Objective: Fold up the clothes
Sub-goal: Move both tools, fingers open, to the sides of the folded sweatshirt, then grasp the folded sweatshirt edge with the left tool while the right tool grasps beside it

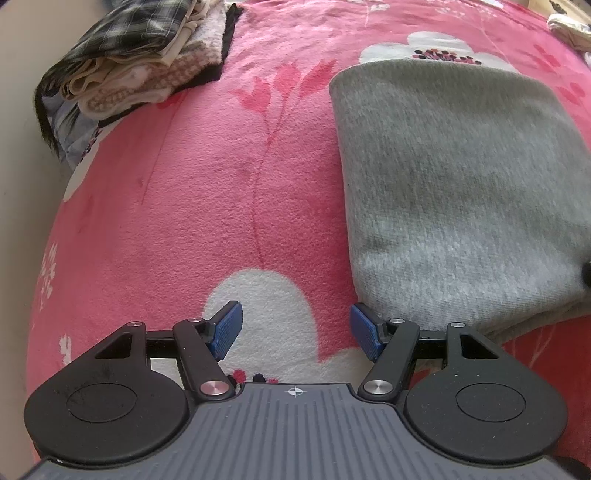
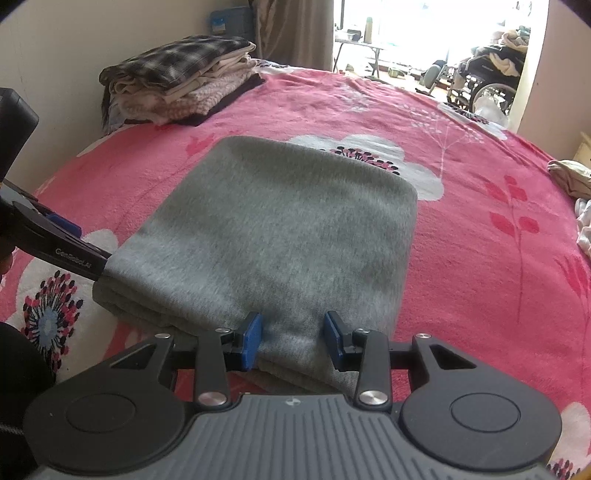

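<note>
Blanket [image 1: 184, 221] bare between folded grey garment [image 2: 280, 229] and clothes stack [image 1: 147, 55].

Premises: a lived-in bedroom in a private home. The work surface is a bed [image 2: 461, 192] covered with a pink fleece blanket [image 1: 192, 206] printed with white flowers and red sprigs. A stack of folded clothes [image 2: 177, 86], plaid garment on top, sits against a plain cream wall [image 2: 66, 48]. A folded grey garment [image 2: 280, 229] lies mid-bed, and loose pale laundry [image 2: 572, 177] rests at the bed's right edge. A curtain [image 2: 291, 33] hangs beside a bright doorway or window [image 2: 424, 29]. Beyond it stand a folding table [image 2: 358, 46] carrying small items and 1 wheelchair [image 2: 487, 85] piled with fabric. All furnishings are domestic.
</note>
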A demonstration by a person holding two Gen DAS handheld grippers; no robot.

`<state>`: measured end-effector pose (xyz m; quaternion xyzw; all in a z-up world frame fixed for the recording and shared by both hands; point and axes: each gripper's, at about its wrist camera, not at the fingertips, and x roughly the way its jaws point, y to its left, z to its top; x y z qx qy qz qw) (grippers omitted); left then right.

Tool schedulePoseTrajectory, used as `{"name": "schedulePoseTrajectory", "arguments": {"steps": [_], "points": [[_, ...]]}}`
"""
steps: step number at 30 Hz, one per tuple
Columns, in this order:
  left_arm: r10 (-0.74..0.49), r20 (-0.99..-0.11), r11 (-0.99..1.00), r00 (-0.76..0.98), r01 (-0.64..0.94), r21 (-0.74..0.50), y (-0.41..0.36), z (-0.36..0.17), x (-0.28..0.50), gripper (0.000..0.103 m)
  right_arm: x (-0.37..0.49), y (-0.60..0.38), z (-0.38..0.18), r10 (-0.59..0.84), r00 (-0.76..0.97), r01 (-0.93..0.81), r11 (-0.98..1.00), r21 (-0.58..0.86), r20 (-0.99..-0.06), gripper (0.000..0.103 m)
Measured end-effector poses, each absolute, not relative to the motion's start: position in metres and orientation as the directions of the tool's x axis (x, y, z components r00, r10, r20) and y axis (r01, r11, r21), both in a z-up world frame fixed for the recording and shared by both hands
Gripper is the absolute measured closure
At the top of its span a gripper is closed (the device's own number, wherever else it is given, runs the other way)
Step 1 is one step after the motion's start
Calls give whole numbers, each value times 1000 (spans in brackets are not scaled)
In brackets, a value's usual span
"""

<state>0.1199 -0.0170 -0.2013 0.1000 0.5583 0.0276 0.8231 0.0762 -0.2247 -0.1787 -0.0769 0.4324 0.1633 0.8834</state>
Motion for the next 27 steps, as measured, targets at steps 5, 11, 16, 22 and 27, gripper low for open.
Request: {"name": "schedulePoseTrajectory", "arguments": {"steps": [5,11,16,22,27], "points": [[156,-913,978,376,73,197,-16,-201,120,38,77,-225,-180,220,573,-353,935,5,-790,63],[111,-910,987,401,59,147,2,-199,119,37,76,-225,-180,216,573,-346,938,6,-790,62],[-13,-857,999,514,40,9,31,-185,118,37,76,-229,-181,231,577,-334,942,32,-784,62],[-401,-762,907,509,106,-407,54,-198,143,37,77,-265,-165,345,625,-272,937,220,-700,49],[-562,-698,803,444,93,-588,59,-231,168,37,100,-343,-179,421,664,-32,842,539,-618,35]]}}
